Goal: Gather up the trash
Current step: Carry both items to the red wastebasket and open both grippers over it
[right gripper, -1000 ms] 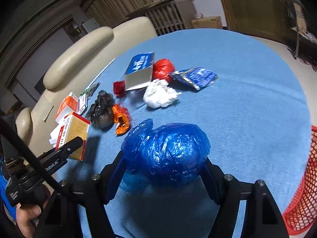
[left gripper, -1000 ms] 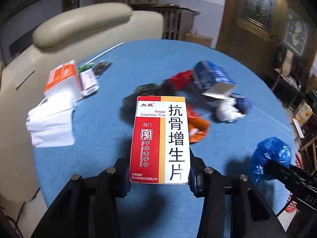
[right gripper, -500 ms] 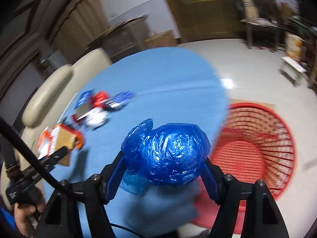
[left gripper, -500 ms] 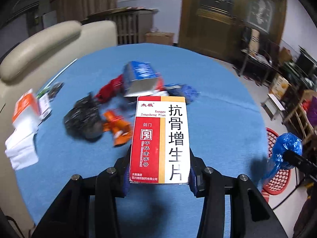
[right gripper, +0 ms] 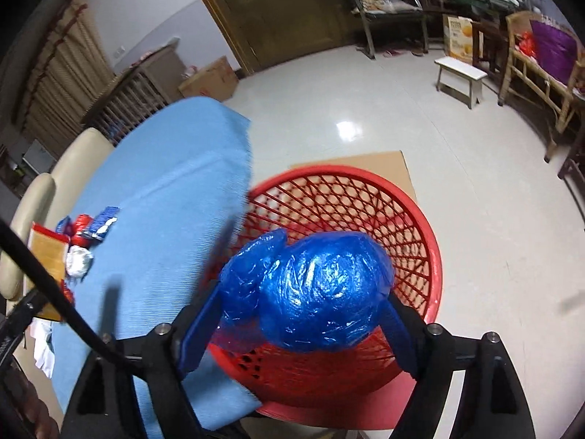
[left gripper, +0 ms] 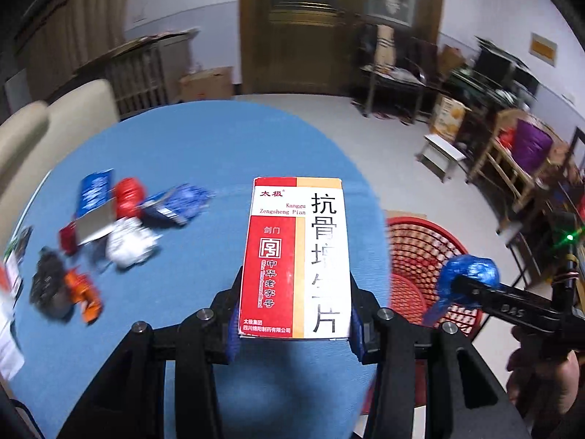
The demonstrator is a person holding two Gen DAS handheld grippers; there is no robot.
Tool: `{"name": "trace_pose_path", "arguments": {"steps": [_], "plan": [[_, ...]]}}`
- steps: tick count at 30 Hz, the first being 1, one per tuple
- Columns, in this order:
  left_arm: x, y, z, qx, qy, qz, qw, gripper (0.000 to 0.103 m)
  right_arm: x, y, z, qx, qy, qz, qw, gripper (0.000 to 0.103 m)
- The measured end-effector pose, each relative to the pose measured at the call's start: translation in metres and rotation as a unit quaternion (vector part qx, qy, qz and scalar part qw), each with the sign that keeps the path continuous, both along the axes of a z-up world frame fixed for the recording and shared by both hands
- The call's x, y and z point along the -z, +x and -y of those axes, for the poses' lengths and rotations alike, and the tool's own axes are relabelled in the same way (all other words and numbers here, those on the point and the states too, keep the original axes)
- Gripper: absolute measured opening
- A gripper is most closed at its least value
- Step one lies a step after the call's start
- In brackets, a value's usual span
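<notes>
My left gripper (left gripper: 295, 329) is shut on an upright red-and-white medicine box (left gripper: 296, 256), held over the near edge of the blue-clothed table (left gripper: 204, 146). My right gripper (right gripper: 303, 314) hangs over the red mesh basket (right gripper: 420, 226) on the floor. A crumpled blue plastic bag ball (right gripper: 310, 292) sits between its jaws, which are opening while the pads still touch the ball on both sides. In the left wrist view the bag ball (left gripper: 468, 278) and right gripper (left gripper: 475, 292) appear at the right, above the basket (left gripper: 413, 256).
Several pieces of trash lie on the table's left: a blue carton (left gripper: 95, 197), a red wrapper (left gripper: 128, 197), a white wad (left gripper: 129, 243), a black bag (left gripper: 49, 285), an orange wrapper (left gripper: 86, 292). A cream chair (left gripper: 55, 124) stands behind. Cardboard (right gripper: 365, 162) lies under the basket.
Both grippers swung right, away from the trash pile. The right one left the tabletop and now hangs over the basket with its fingers spread a little wider. The left still holds the box.
</notes>
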State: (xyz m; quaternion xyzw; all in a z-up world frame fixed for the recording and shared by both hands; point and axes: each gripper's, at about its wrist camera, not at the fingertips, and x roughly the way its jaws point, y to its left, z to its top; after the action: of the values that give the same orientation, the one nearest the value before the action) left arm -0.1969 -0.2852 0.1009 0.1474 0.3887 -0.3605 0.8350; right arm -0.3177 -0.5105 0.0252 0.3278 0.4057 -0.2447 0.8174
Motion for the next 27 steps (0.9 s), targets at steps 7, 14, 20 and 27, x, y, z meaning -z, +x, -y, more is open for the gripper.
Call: {"name": "trace_pose_path", "arguments": {"steps": [7, 14, 20, 27], "plan": [[0.01, -0.017, 0.048, 0.051, 0.018, -0.007, 0.9985, 0.047, 0.003, -0.014, 0.017, 0.015, 0.013, 0.029, 0.999, 0.099], [0.018, -0.027, 0.079, 0.082, 0.032, -0.018, 0.996, 0.047, -0.008, -0.021, 0.034, 0.036, 0.009, 0.061, 0.997, 0.099], [0.035, -0.042, 0.111, 0.125, 0.049, -0.042, 0.99, 0.069, -0.017, -0.045, 0.048, 0.071, 0.005, 0.074, 0.995, 0.099], [0.044, -0.039, 0.117, 0.129, 0.066, -0.047, 0.9883, 0.083, -0.019, -0.063, 0.055, 0.097, 0.008, 0.071, 0.993, 0.099]]}}
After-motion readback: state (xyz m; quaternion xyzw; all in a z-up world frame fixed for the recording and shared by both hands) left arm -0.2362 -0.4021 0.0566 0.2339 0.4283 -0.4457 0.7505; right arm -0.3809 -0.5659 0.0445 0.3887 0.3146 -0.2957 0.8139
